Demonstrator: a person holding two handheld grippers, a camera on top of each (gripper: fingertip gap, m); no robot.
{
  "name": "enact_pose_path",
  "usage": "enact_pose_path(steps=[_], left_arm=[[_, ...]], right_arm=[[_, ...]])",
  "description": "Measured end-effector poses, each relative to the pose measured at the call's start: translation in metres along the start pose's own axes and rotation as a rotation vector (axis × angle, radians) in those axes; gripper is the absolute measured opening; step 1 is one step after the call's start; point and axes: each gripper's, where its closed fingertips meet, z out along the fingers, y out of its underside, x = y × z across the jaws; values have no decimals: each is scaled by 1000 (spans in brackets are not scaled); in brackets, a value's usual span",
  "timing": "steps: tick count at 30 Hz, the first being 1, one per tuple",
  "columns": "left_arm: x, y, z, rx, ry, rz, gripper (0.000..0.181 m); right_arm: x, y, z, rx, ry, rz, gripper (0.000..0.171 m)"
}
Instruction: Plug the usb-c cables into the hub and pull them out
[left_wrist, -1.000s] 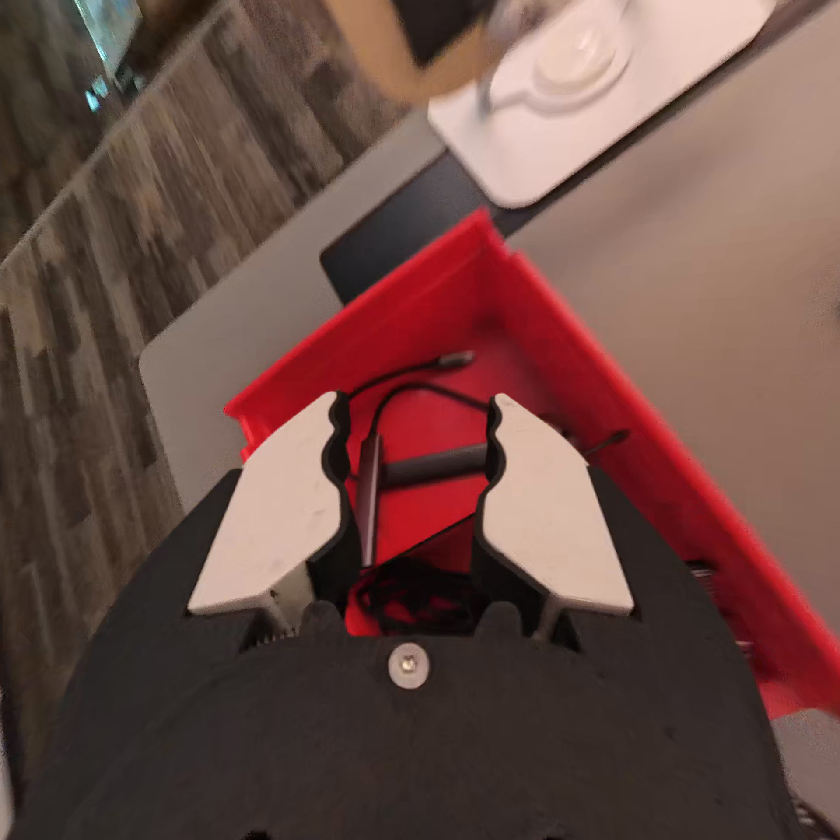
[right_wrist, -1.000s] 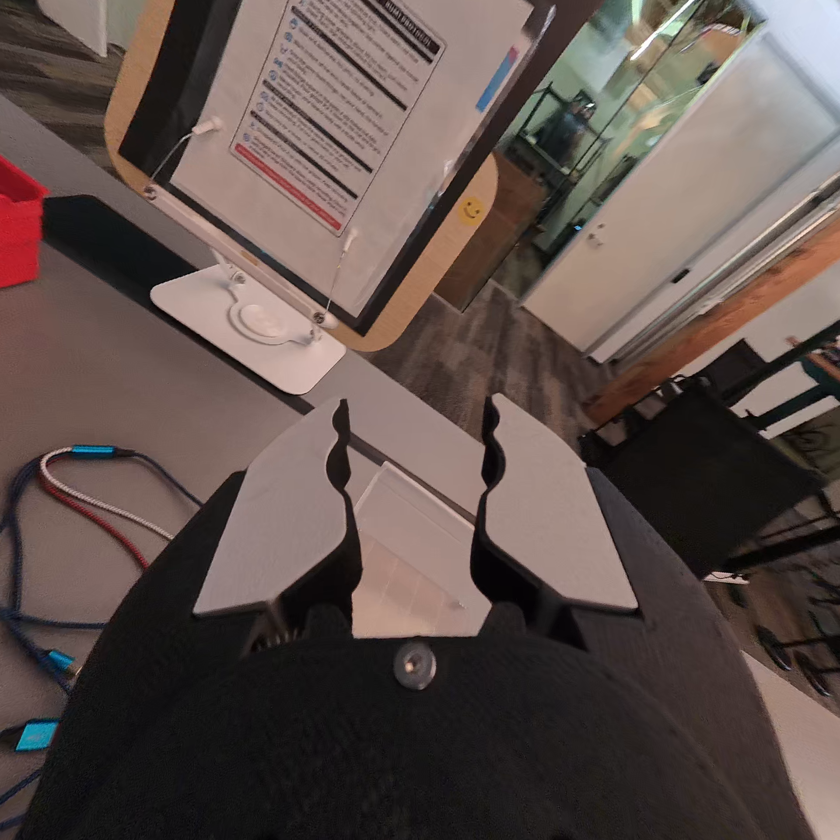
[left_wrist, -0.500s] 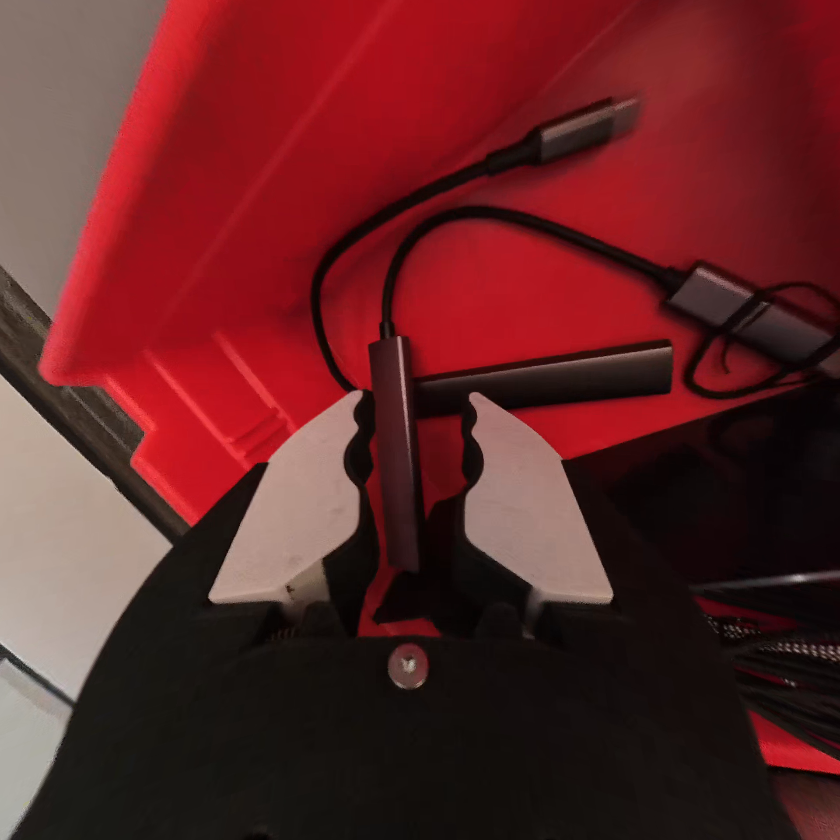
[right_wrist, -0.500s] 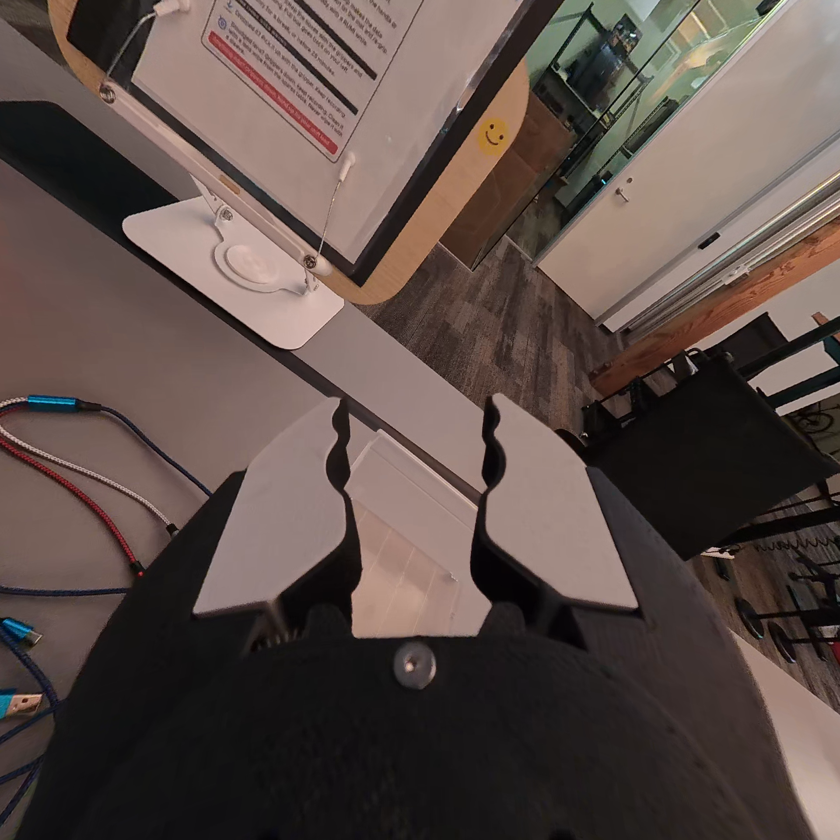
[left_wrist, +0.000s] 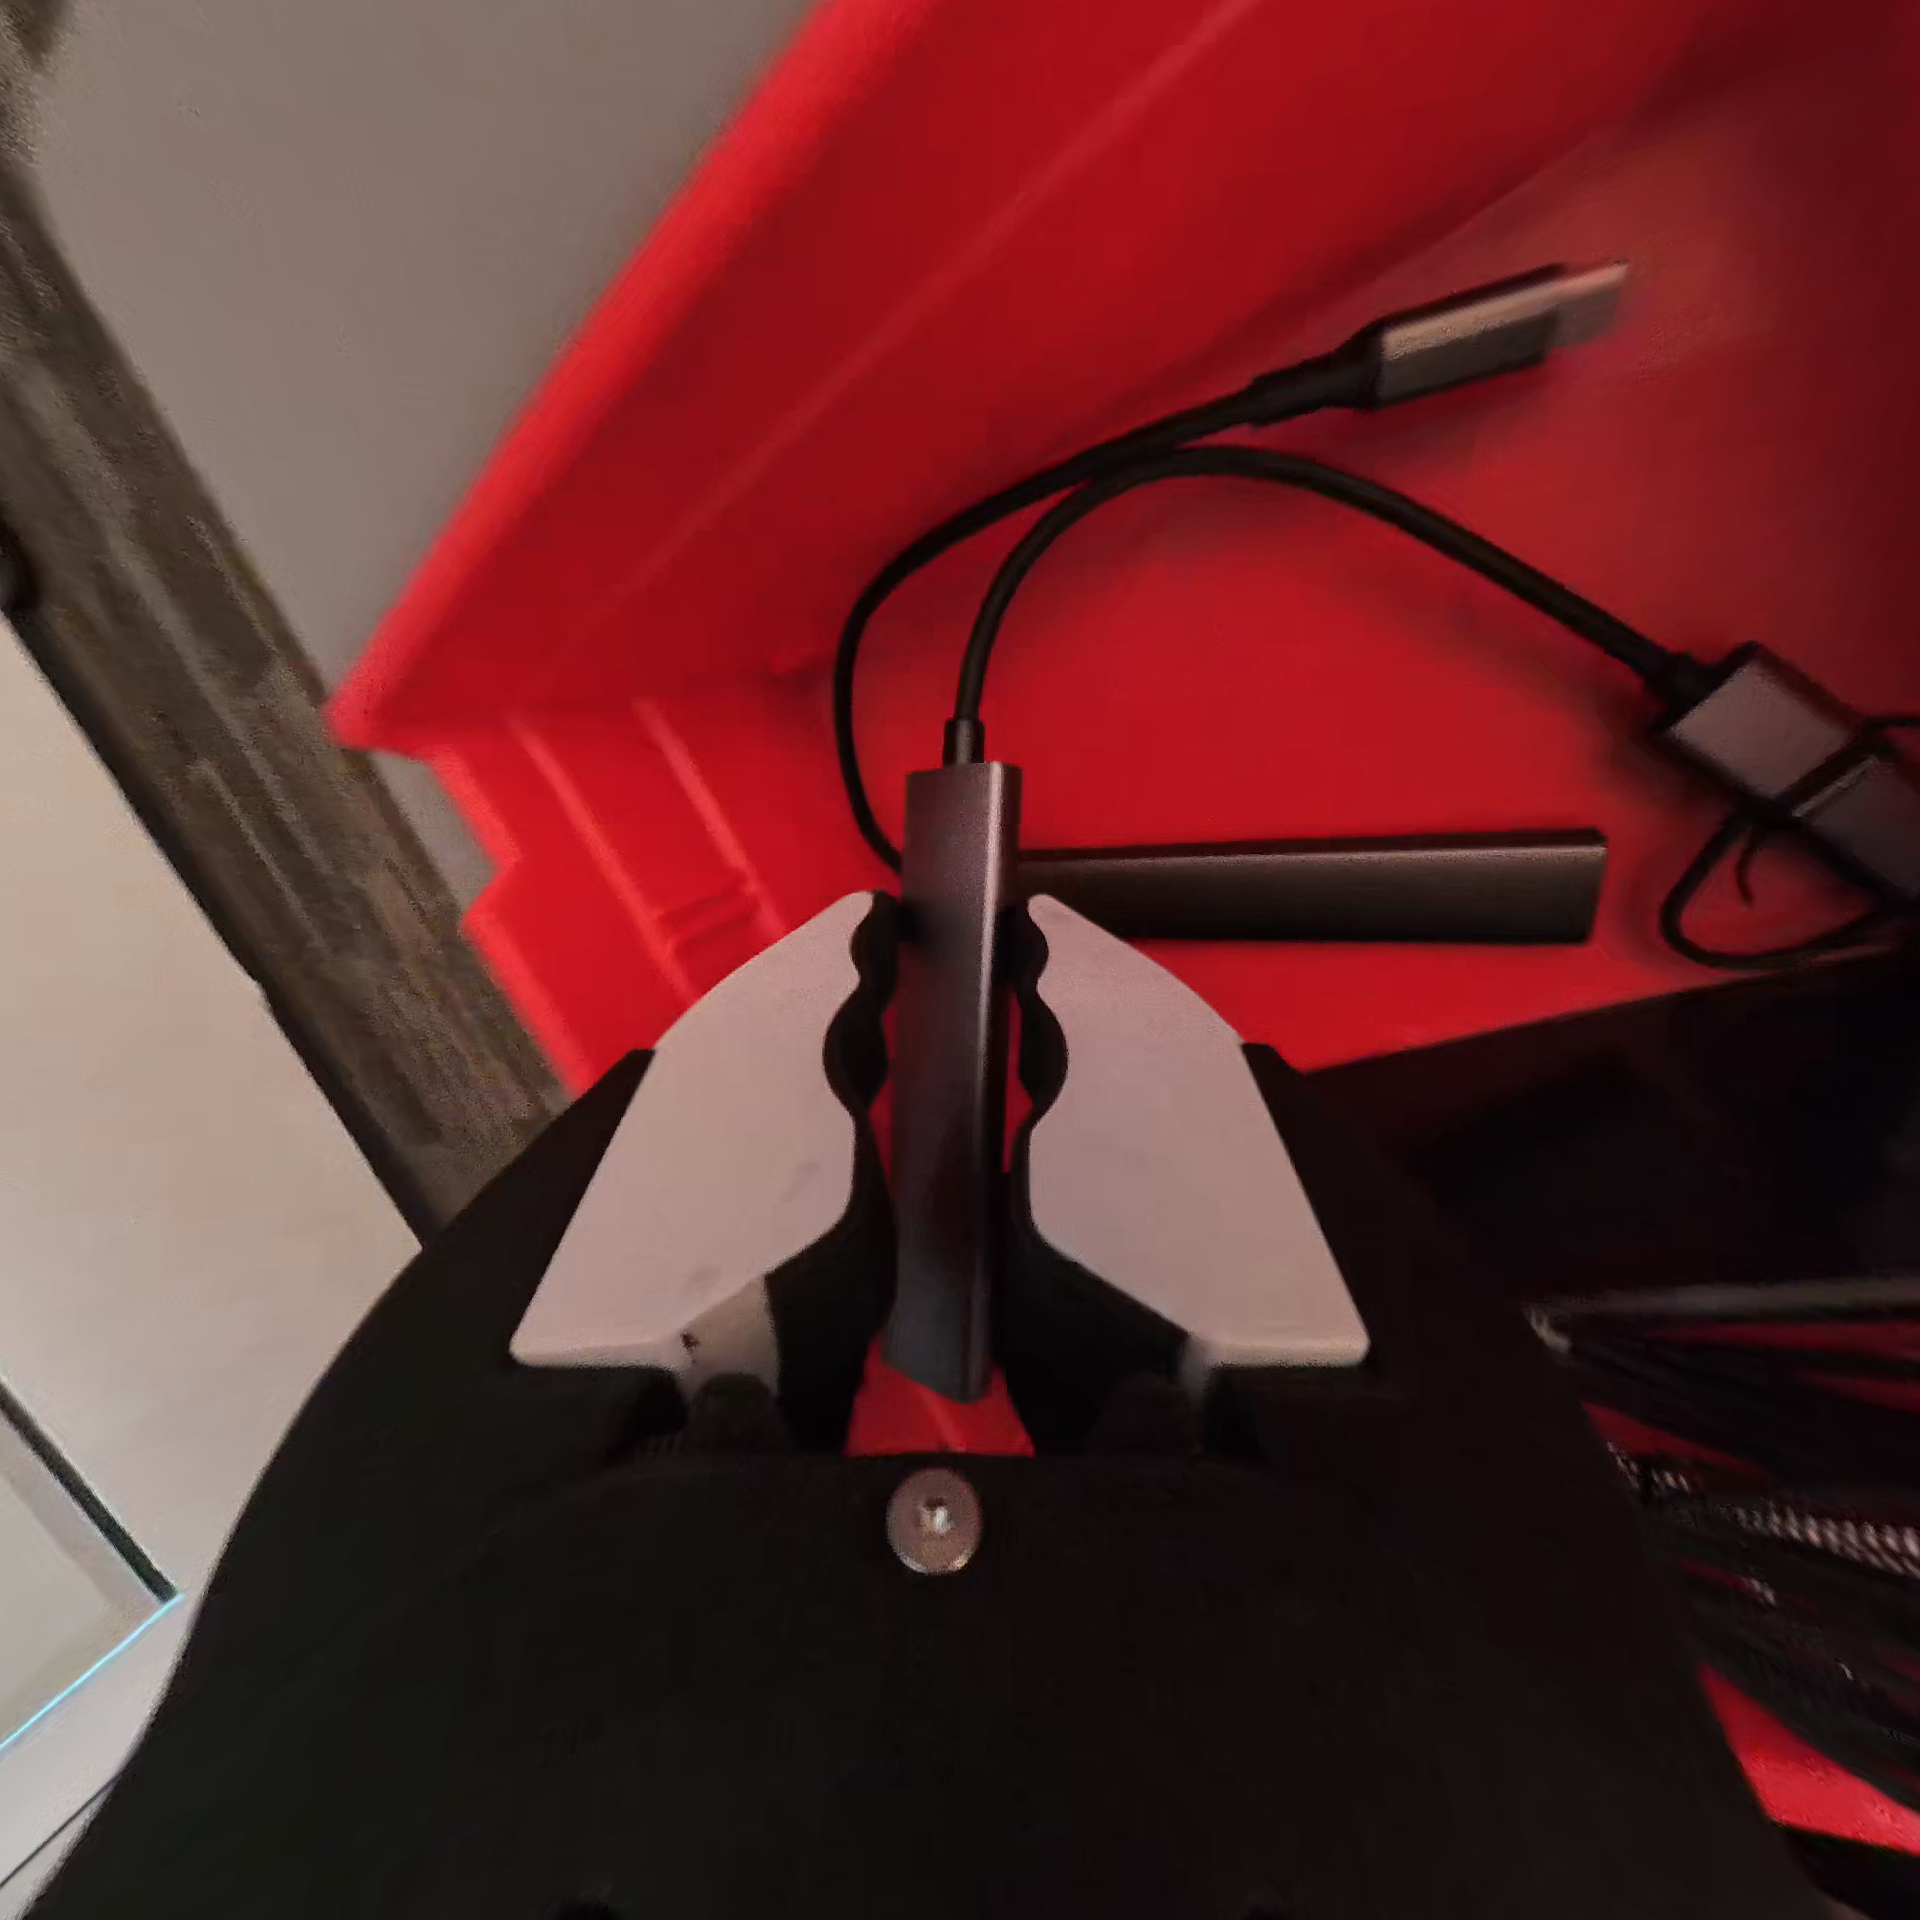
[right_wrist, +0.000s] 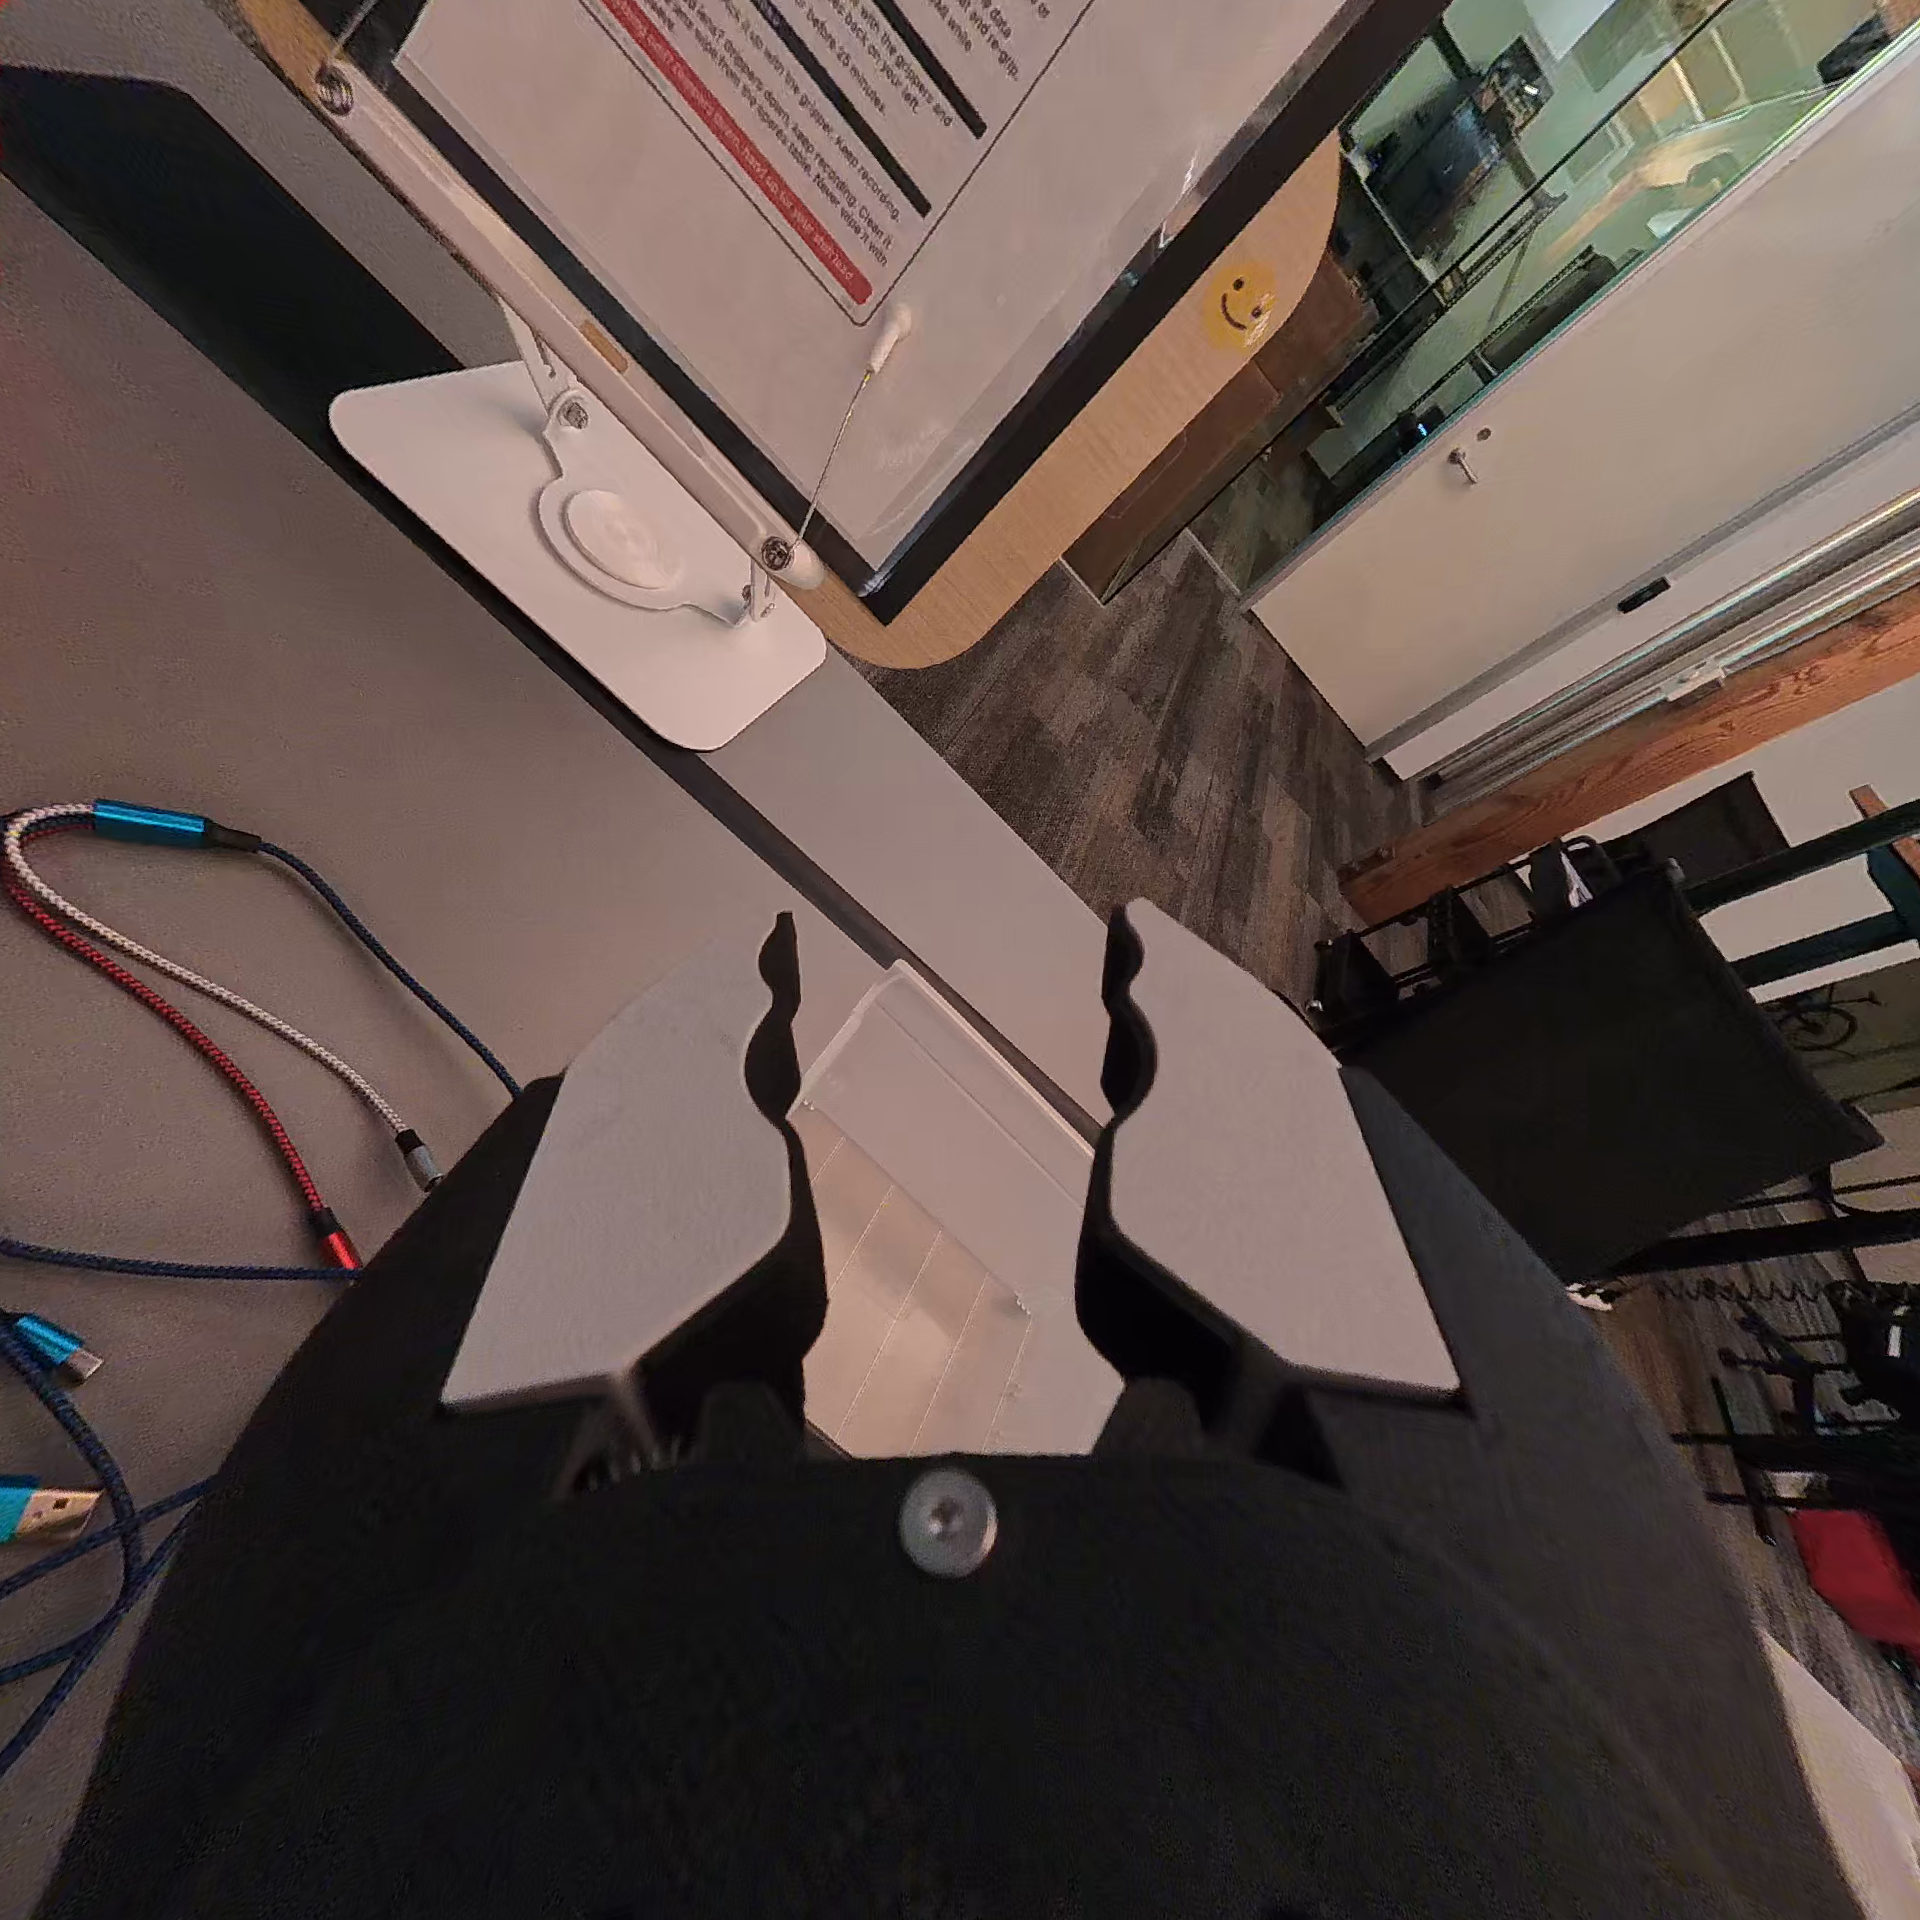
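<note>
Left wrist view: a slim dark hub is pinched between the fingers of the left gripper, inside the red bin. The hub runs lengthwise along the fingers, with its black lead curling off from the far end. A second hub is lying flat on the bin floor just behind the held one, crosswise to it, and a grey plug can be seen further back in the bin. Some motion blur is there, so finer detail can't be made out.

In the right wrist view, the right gripper is held with its fingers spread wide and nothing between them, above the grey surface. Braided cables with blue plugs are scattered on the surface to the left of that gripper. A white stand with a framed sheet is parked beyond them.
</note>
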Motion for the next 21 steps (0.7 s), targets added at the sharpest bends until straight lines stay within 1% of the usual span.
enact_pose_path(steps=[3,8,11,12,14,16,19,21], left_arm=[[-11,-5,-43,110,-93,-14,20],[-28,-6,-132,335,-303,-43,20],[-24,-7,-192,524,-393,-70,20],[-17,-9,-212,601,-400,-70,19],[5,-16,-247,763,-355,-48,20],[37,-25,-275,911,-264,14,20],[90,-38,-305,1062,-152,154,20],[127,-46,-315,1107,-88,261,20]], right_arm=[[2,-1,-3,11,3,2,58],[3,-3,-5,21,6,0,58],[4,-6,-8,32,9,-4,58],[4,-8,-9,40,9,-4,58],[3,-12,-11,63,8,-1,58],[-2,-21,-14,111,-24,19,58],[-26,-44,-22,247,-190,102,57],[-44,-64,-32,357,-322,168,57]])
